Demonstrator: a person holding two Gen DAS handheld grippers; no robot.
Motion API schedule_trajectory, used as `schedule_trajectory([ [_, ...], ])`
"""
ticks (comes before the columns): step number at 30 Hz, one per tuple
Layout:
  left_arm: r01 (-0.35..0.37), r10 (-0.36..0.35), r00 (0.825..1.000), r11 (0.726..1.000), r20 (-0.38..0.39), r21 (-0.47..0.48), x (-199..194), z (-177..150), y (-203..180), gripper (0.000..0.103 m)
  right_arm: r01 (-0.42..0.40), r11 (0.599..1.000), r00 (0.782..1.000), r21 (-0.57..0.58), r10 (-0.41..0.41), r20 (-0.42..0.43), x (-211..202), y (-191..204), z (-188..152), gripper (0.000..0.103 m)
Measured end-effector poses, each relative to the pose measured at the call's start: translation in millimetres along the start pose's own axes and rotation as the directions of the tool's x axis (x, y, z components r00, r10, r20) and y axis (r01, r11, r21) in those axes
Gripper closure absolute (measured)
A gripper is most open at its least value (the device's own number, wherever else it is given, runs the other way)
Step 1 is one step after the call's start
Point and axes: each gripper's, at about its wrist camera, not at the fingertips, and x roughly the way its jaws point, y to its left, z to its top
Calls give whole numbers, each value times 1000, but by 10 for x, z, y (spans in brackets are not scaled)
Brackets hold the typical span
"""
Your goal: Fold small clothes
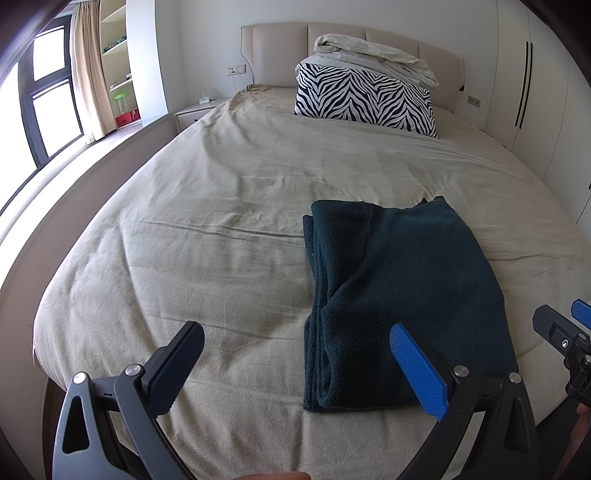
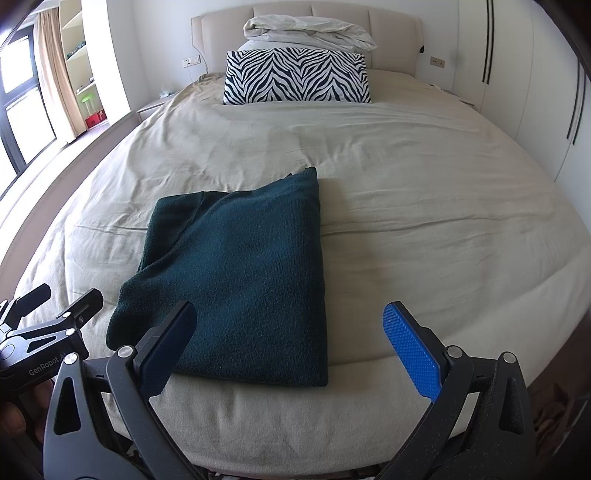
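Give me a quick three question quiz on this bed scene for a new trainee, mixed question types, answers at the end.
1. True or false: the left hand-held gripper is clamped on the dark green knitted folded garment.
2. Multiple choice: what lies on top of the zebra-striped pillow? A) a crumpled off-white duvet B) a red towel C) nothing
3. Fill in: the garment lies on the ___ bedsheet.

Key:
1. False; both grippers are open, the right hand-held gripper too.
2. A, the crumpled off-white duvet.
3. Beige.
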Motion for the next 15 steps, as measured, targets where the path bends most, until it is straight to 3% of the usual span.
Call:
schedule_trajectory([
  [15, -1, 1, 1000, 1000, -3, -1, 6, -17, -4, 0, 0, 1000, 1000, 0, 0, -1, -4, -1, 0, 0],
])
